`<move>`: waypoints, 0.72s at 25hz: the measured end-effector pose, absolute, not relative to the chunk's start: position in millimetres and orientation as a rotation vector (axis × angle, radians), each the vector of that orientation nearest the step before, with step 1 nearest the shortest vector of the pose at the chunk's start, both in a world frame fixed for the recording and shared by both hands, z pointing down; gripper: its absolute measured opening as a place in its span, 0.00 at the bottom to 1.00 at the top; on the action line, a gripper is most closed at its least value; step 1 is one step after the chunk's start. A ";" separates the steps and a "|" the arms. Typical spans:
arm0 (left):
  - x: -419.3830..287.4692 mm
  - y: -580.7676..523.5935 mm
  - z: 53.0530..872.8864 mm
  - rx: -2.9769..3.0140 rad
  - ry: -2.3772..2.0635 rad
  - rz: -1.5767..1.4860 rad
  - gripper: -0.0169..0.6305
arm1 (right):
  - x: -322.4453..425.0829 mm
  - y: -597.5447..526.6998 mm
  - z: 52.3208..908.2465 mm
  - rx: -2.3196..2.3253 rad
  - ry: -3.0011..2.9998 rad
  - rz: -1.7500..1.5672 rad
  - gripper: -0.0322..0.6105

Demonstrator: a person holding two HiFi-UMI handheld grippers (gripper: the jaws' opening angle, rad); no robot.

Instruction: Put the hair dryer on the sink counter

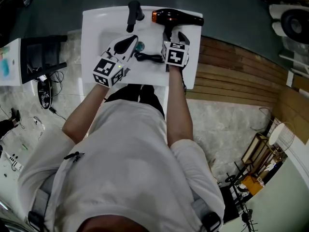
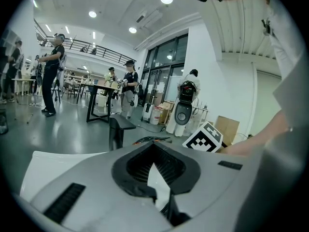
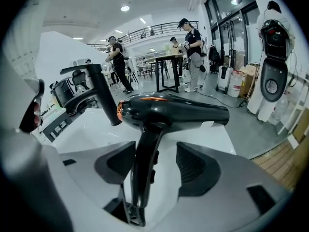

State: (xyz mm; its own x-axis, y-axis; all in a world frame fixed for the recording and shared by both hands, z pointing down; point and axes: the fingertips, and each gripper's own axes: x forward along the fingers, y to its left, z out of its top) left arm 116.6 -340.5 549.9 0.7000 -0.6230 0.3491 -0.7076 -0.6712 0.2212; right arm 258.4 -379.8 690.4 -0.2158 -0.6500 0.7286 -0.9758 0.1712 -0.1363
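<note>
the left claw is seen clenched on nothing just left of and below the faucet, over the basin of the sink; in the left gripper view its pads are pressed together with no object between them; no part in the placing is judged to be taken by it.

just right of the faucet, the hair dryer is laid on the back strip of the desk, barrel pointing away from the faucet and handle pointing toward the person; its cord is trailed below the faucet, into the basin.

further right of the faucet, the right claw is found released; in the right gripper view the handle of the hair dryer is seen standing between the wide-spread jaws, with clear gaps on both sides, so no grip is judged to remain.

the step in hand is judged to be the letting go, with the placing itself as good as done; for the next move a straight pull back along the handle is called for, so that the dryer is not nudged off the narrow strip or the cord snagged.
</note>
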 end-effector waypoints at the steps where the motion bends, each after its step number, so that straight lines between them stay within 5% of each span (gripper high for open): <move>1: 116.9 -339.4 548.7 2.574 -1.043 0.348 0.03 | 260.0 -377.1 691.2 1.529 -1.932 0.827 0.42; 18: 111.6 -322.0 528.8 2.614 -1.061 0.318 0.03 | 266.2 -331.1 645.6 1.546 -2.059 0.825 0.40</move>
